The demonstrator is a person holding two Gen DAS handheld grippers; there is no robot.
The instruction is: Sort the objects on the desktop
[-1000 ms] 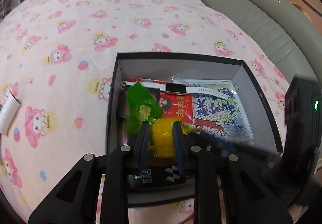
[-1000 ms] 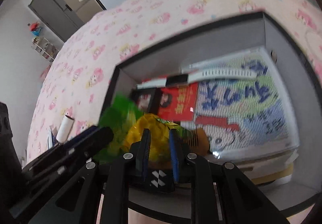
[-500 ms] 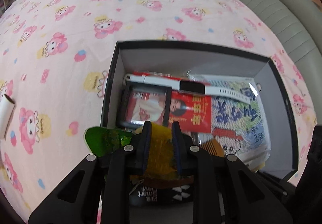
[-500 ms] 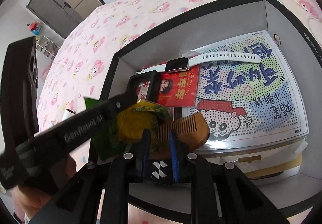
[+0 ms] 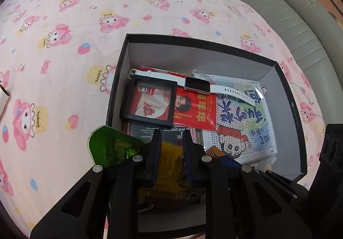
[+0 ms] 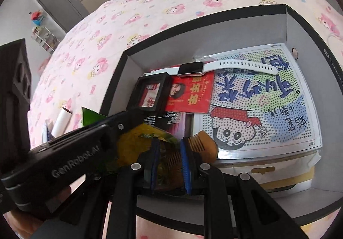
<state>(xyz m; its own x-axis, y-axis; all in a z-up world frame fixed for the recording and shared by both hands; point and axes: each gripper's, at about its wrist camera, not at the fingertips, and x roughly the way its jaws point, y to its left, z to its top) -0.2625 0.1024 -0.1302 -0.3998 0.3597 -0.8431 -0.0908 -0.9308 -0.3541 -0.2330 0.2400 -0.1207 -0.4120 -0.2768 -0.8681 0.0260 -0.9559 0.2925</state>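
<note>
Over the near left corner of the black box (image 5: 285,93), which sits on a bed covered with a pink cartoon-print blanket (image 5: 64,46), we see the left tool (image 5: 170,153) clenched on a yellow and green snack packet (image 5: 169,161), its two pads pressing the yellow middle while the green end (image 5: 109,146) sticks out to the left over the box wall. From the right wrist view, the right tool (image 6: 168,159) has its blue-padded fingers (image 6: 185,166) set on either side of a wooden comb (image 6: 201,146) that lies in the box beside the packet (image 6: 133,142); we cannot tell whether the pads actually bear on the comb, though the gap is narrow. The left tool's black body (image 6: 70,153) crosses that view from the lower left, reaching the packet just beside the comb. Deeper in the box lie a black-framed picture (image 5: 150,101), a red booklet with a face on it (image 5: 193,108), a white smartwatch (image 5: 197,85) stretched across them, and a large dotted cartoon sheet (image 5: 244,123) on top of a flat pack along the right side. Out on the blanket, well to the left of the box, rests a white cylinder (image 6: 61,122).
</note>
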